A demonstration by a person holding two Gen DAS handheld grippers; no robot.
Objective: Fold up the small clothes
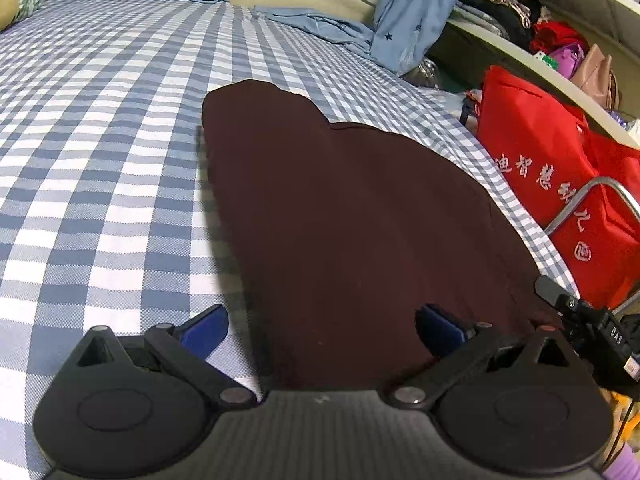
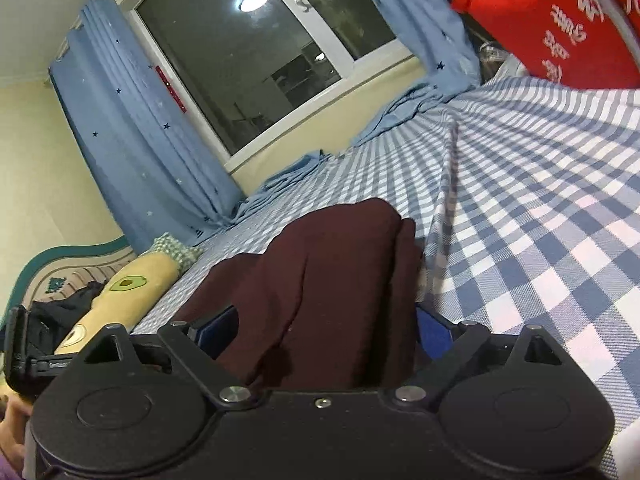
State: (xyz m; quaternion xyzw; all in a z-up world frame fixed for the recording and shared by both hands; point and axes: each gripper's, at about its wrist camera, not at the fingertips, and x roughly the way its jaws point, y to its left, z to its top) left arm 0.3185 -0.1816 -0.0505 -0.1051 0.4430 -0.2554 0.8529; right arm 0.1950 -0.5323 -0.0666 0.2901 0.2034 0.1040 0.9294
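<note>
In the left wrist view, a dark maroon garment [image 1: 352, 220] is seen spread flat on a blue-and-white checked bedsheet [image 1: 100, 140], running from the near edge toward the far middle. The left gripper [image 1: 322, 330] is held wide apart at the garment's near end, with one blue pad [image 1: 204, 330] over bare sheet and the other over the cloth; nothing is clamped. The garment's near hem is hidden behind the gripper body. A red bag [image 1: 560, 200] with white lettering is cut off at the right, and part of the other gripper's black body is seen near it.

In the right wrist view, the garment [image 2: 320, 288] is bunched in folds between the spread jaws of the right gripper [image 2: 324, 338]; both blue pads are mostly covered by cloth, so whether it is gripped cannot be told. A blue star-printed curtain [image 2: 132, 140] and a window [image 2: 248, 48] are seen beyond, and an avocado-print pillow [image 2: 128, 284] at the left.
</note>
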